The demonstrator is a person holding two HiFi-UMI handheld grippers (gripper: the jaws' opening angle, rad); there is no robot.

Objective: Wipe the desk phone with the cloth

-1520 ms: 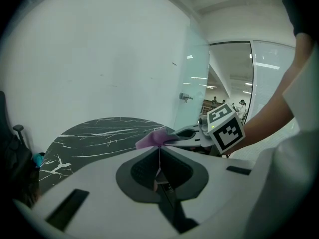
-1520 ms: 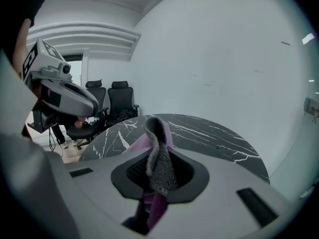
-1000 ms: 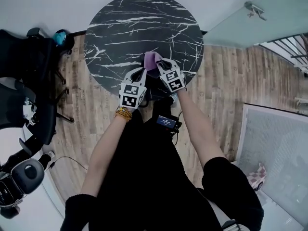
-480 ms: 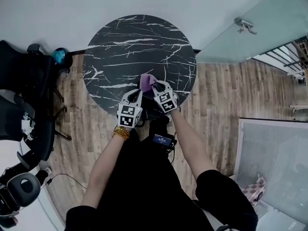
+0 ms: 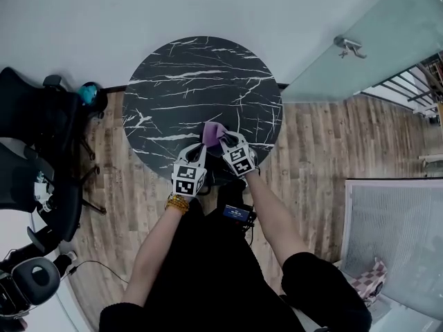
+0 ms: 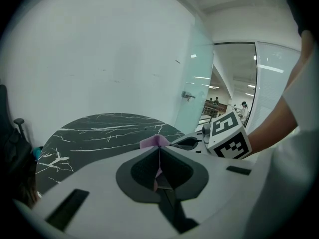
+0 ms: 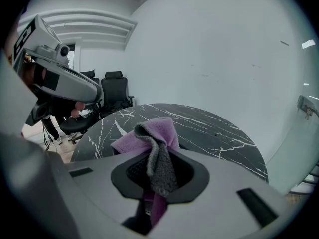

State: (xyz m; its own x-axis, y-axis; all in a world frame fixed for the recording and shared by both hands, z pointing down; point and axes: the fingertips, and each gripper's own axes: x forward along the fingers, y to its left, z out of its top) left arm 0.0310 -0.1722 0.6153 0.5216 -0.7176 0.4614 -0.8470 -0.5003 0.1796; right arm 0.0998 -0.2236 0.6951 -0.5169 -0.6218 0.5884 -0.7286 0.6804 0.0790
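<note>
A purple cloth [image 5: 212, 132] with a grey underside hangs between both grippers over the near edge of a round black marble table [image 5: 194, 81]. My left gripper [image 5: 199, 151] is shut on a thin pink edge of the cloth [image 6: 155, 142]. My right gripper [image 5: 223, 142] is shut on a bunched fold of the cloth [image 7: 155, 136], which drapes over its jaws. The two grippers sit close together, tips nearly touching. In the left gripper view the right gripper's marker cube [image 6: 230, 136] shows just to the right. No desk phone shows in any view; the tabletop [image 7: 199, 123] is bare.
Black office chairs [image 5: 41, 130] stand left of the table on the wood floor. A glass door with a handle [image 5: 346, 47] is at the back right. A white grille panel [image 5: 394, 234] lies at the right. A small device [image 5: 237, 213] hangs at the person's waist.
The head view has shifted, so the table sits lower in the picture. Both grippers stay at the table's near edge, still shut on the cloth.
</note>
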